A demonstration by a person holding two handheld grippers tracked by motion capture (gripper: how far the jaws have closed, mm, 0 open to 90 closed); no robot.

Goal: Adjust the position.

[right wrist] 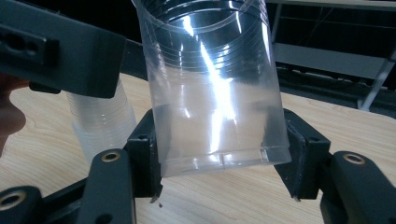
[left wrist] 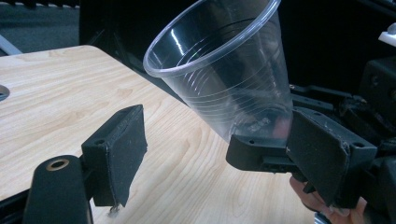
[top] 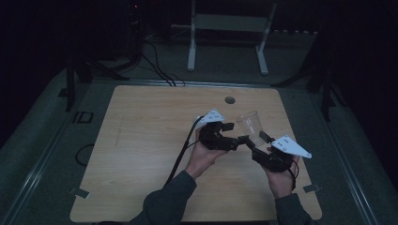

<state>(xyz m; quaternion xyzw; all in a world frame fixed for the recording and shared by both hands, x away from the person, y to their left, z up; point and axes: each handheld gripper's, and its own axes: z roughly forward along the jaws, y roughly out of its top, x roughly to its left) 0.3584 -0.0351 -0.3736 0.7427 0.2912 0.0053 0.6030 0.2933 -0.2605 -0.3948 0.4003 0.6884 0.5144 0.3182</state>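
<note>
We note a clear ribbed plastic cup [right wrist: 212, 88], mouth tilted, above the worktop [top: 141, 154]; right hand-held gripper [right wrist: 219, 158] pinches its base, left hand-held gripper [left wrist: 224, 154] spread beside it.

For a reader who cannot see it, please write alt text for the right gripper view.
The right gripper clamps the base of a clear plastic cup between its two black jaws, above a wooden table. A stack of similar cups stands behind, at left.

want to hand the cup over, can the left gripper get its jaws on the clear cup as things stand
Probably yes. The left gripper is open beside the clear cup, nothing between them. The right gripper clamps the cup's base, so only the wall above is free.
</note>
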